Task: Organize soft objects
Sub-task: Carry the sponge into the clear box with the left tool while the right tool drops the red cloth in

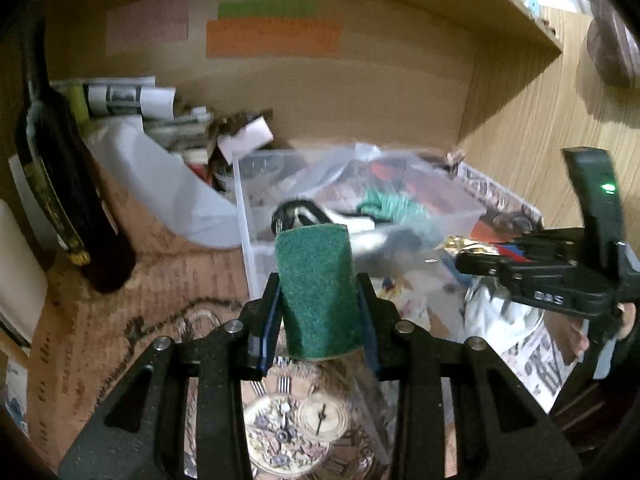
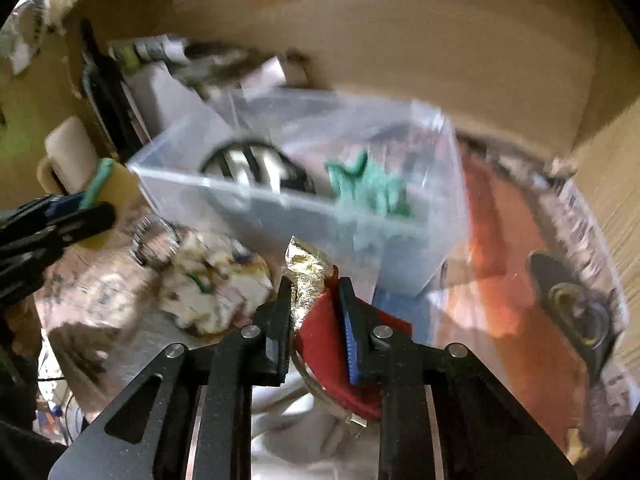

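Here, a green sponge [image 1: 320, 292] is pinched by the left tongs [image 1: 318, 312] just in front of the clear box [image 1: 256, 256]. A red and gold cloth [image 2: 320, 320] is pinched by the right tongs [image 2: 316, 300] near that box.

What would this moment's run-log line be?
left gripper: shut on sponge | right gripper: shut on pouch | bin: ahead, holds green cloth

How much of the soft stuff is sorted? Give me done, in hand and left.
Done: a teal cloth and a black-and-white item lie in the clear bin. In hand: the left gripper clamps a green sponge; the right gripper clamps a red and gold pouch. Left: a crumpled white cloth beside the bin.
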Demonstrator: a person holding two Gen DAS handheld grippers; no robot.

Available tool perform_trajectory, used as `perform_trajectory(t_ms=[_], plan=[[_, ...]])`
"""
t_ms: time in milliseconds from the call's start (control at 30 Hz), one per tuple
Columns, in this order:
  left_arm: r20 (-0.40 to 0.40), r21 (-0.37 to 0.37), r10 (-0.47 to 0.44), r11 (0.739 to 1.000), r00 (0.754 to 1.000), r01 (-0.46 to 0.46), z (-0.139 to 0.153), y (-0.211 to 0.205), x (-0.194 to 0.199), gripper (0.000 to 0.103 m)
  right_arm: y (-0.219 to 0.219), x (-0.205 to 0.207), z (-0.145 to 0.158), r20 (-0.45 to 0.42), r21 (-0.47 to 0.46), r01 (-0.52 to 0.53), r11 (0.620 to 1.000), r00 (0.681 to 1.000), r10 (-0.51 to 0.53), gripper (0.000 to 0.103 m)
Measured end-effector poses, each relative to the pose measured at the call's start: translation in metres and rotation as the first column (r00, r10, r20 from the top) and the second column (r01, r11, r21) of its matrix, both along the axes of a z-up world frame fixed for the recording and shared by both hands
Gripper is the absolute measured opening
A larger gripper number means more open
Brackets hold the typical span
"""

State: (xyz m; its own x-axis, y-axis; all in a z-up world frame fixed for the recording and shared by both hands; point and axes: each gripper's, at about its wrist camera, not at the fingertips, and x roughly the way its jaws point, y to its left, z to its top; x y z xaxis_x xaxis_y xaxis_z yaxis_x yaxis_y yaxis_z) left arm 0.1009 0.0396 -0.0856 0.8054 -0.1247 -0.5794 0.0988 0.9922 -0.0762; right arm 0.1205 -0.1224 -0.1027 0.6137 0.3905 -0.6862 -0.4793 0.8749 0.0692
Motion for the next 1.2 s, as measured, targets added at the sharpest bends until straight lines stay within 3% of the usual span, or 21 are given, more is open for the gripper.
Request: perform_trajectory(t_ms=[267, 467, 667, 1067, 1200], plan=[[0.074, -0.014, 0.028, 1.0, 0.997, -0.027, 0.03, 0.004, 0.02, 0.035, -0.014, -0.015, 0.055, 0.174, 0.097, 0.005, 0.995, 0.984, -0.022, 0.019], [0.062, -0.023, 0.042, 0.999, 0.997, -0.04, 0.038, 0.006, 0.046, 0.035, -0.011, -0.001, 0.074, 0.24, 0.155, 0.025, 0.988, 0.969, -0.062, 0.019], [-0.006, -0.021, 0.035, 0.999, 0.999, -0.036, 0.03, 0.003, 0.079, 0.035, -0.001, 0.033, 0.063, 0.2, 0.151, 0.038, 0.988, 0.977, -0.068, 0.019], [-0.162, -0.003, 0.001, 1.0, 0.987, -0.002, -0.001, -0.012, 0.129, 0.036, 0.016, 0.085, 0.02, 0.027, 0.026, 0.034, 0.999, 0.999, -0.035, 0.022], [-0.188, -0.004, 0.0, 1.0, 0.982, -0.001, -0.007, -0.014, 0.137, 0.047, 0.018, 0.091, 0.011, -0.014, 0.01, 0.023, 1.0, 1.0, -0.023, 0.027]])
